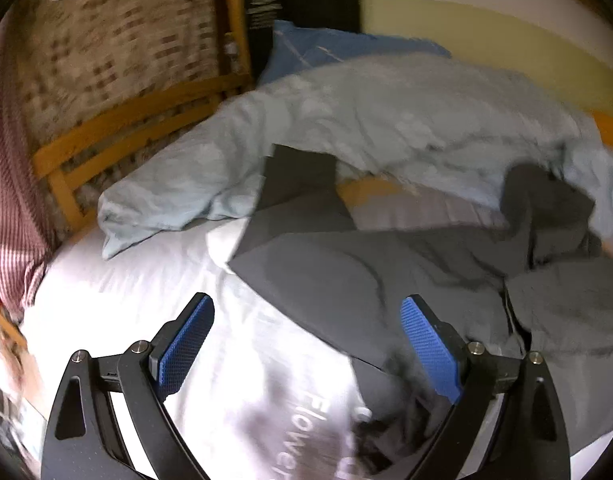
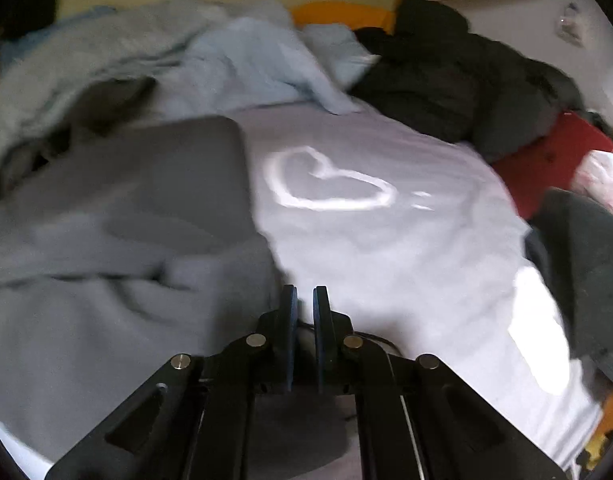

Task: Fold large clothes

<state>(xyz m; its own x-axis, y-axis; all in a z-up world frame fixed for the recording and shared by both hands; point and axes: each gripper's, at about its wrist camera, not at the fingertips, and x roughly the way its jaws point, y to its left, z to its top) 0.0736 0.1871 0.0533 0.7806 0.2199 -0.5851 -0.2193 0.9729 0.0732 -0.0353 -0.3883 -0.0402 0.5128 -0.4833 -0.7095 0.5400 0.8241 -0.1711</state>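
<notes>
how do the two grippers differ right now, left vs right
The left gripper stands wide open, its blue pads far apart, and nothing sits between them; the right gripper is shut, its pads nearly touching. The left hangs over the edge of the dark grey garment and the white printed sheet; the right sits where grey fabric meets the sheet's heart print. Whether it pinches cloth cannot be told. Both have black frames and point down at the bed.

Dark grey garment [image 1: 346, 280] lies rumpled, seemingly part-folded, on the bed.
</notes>
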